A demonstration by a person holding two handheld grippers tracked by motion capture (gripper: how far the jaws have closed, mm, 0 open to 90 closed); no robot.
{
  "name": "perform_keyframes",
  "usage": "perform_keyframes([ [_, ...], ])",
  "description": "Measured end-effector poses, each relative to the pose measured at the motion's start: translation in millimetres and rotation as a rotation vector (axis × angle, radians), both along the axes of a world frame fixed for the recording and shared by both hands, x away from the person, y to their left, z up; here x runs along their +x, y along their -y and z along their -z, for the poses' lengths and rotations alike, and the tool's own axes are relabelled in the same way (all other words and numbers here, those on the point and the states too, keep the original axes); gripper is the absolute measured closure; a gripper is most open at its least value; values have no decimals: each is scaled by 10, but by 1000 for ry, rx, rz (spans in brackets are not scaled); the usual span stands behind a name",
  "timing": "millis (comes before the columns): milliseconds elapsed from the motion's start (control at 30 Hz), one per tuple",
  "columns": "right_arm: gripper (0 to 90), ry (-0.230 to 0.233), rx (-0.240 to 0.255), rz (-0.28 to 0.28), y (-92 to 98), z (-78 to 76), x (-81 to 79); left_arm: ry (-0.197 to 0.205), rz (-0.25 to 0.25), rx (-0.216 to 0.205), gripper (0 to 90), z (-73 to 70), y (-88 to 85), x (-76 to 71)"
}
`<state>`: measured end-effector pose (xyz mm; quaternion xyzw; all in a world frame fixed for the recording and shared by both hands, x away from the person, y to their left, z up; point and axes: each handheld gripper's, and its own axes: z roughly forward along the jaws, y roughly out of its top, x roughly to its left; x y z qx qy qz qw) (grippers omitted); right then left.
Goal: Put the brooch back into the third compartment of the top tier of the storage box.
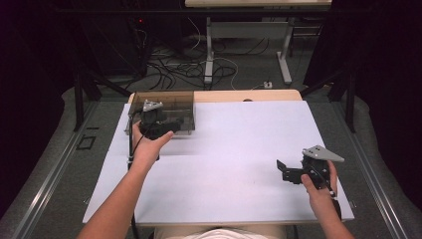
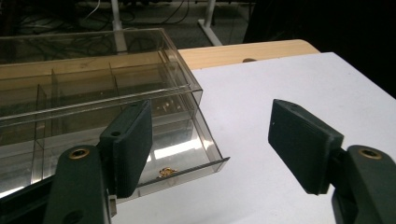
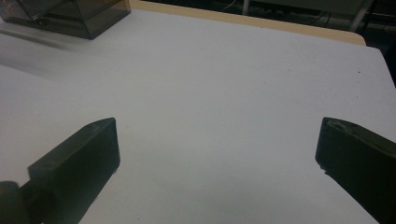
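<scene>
So there's a white table (image 1: 224,164) with a strip of bare wood along its far edge, and pretty much the one thing sitting on it is a smoky clear plastic box (image 1: 166,112) at the far left corner. It's one of those organizer boxes with dividers inside, and a shallow drawer (image 2: 187,154) is pulled out from it toward the near side. In the left gripper view you can see a tiny gold-colored bit (image 2: 166,171) lying in the drawer close to its front wall; too small to tell what it is. Behind the table the floor is a mess of cables (image 1: 184,67), plus the legs of another desk (image 1: 209,50).

The left gripper (image 1: 158,125) is right up at the box, over its near edge, held by the left hand (image 1: 149,144) with the forearm stretched out diagonally from the bottom of the high view. Its jaws are spread wide apart with nothing between them; in its own view one jaw overlaps the drawer's front and the other hangs over bare table to the right.

The right gripper (image 1: 286,172) is well apart from all that, down at the near right part of the table, right hand (image 1: 318,186) wrapped around it from behind. It points left across the table, jaws also wide open and empty, just white surface ahead and the box corner (image 3: 70,16) far off at the upper left.
</scene>
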<state>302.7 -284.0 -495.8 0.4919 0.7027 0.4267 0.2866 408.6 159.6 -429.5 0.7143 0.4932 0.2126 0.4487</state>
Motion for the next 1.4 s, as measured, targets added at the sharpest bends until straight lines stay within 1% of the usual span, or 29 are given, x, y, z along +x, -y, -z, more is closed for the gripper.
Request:
perform_keyframes([
  [67, 0, -3, 0, 1, 3, 0, 0, 19, 7, 23, 289, -10, -12, -33],
  [100, 0, -3, 1, 1, 3, 0, 1, 21, 8, 32, 288, -18, -24, -49],
  [133, 0, 17, 6, 9, -6, 14, 11, 28, 12, 35, 284, -25, -33, -61],
  [167, 0, -1, 0, 1, 3, 4, 5, 37, 18, 32, 281, -30, -38, -75],
  [200, 0, -5, -5, -1, 6, 2, 4, 49, 23, 36, 277, -38, -44, -87],
  [267, 0, -6, -2, -4, 1, 1, 3, 60, 25, 36, 273, -56, -56, -116],
  [333, 0, 1, -5, 1, -4, 1, 3, 57, 34, 31, 272, -77, -73, -148],
  [367, 0, 0, -5, 1, -5, 0, 3, 66, 35, 33, 272, -84, -78, -163],
  [433, 0, -4, -5, 0, -4, -3, 1, 66, 39, 36, 265, -96, -92, -194],
  [533, 0, 1, -2, 1, -7, -3, -1, 74, 49, 27, 260, -106, -114, -247],
  [600, 0, -3, -8, -1, -2, -9, -5, 70, 52, 11, 246, -108, -134, -284],
  [700, 0, 3, -1, -4, -5, -8, -5, 71, 49, -17, 217, -103, -169, -344],
  [800, 0, 5, -5, -4, -6, -13, -7, 77, 45, -46, 189, -86, -212, -402],
  [900, 0, 8, -4, -5, -12, -18, -12, 74, 41, -65, 170, -70, -258, -467],
  [933, 0, 5, 0, -5, -16, -18, -14, 76, 40, -61, 159, -67, -280, -487],
  [1000, 0, 6, -2, -5, -16, -19, -15, 71, 30, -80, 154, -55, -306, -530],
  [1033, 0, 5, 0, -5, -17, -19, -15, 70, 30, -75, 148, -52, -325, -545],
  [1167, 0, 6, 0, -6, -16, -22, -18, 58, 24, -92, 100, -39, -377, -607],
  [1300, 0, 5, 1, -6, -22, -26, -23, 63, 20, -95, 60, -35, -419, -682],
  [1400, 0, 4, 1, -6, -22, -26, -24, 76, 19, -89, 36, -31, -453, -737],
])
